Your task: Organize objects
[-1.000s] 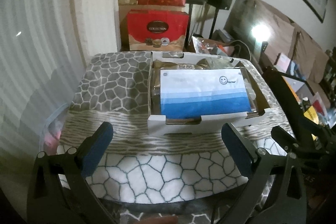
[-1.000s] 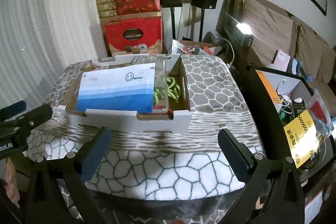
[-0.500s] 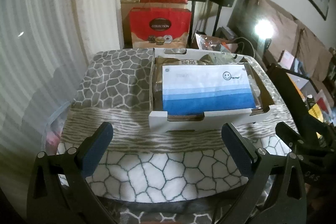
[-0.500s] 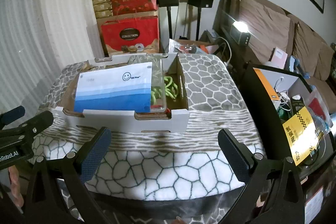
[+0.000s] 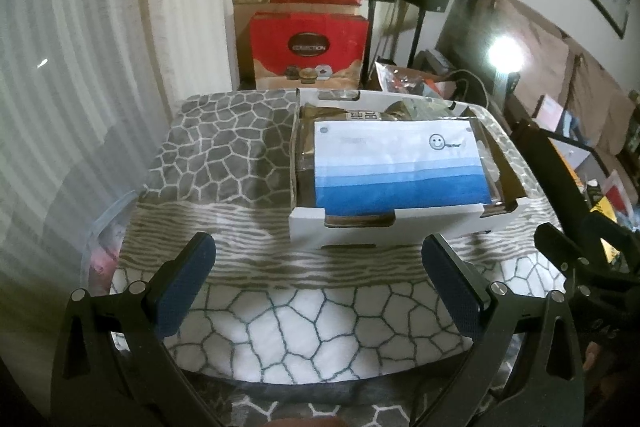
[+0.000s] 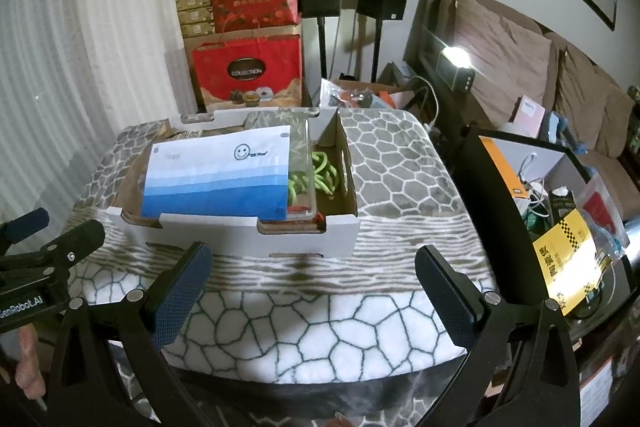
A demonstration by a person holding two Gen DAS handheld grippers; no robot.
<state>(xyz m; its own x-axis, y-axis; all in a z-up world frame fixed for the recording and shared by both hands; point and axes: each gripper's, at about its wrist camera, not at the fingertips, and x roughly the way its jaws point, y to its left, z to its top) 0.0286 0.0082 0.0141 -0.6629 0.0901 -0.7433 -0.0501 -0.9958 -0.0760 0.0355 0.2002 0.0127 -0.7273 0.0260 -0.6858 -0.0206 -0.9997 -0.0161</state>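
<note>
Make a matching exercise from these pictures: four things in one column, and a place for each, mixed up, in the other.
Things:
1. blue and white packet
2. green cords
3. red gift bag
4. lamp

Places:
A. behind the table, on the floor
B. right end of the cardboard box
C. on top of the box's contents
D. by the sofa

Pairs: 1-C, 2-B, 3-A, 4-D

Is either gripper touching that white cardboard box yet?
Apart. In both wrist views, patterned blanket shows between each open gripper, left and right, and the white cardboard box.
</note>
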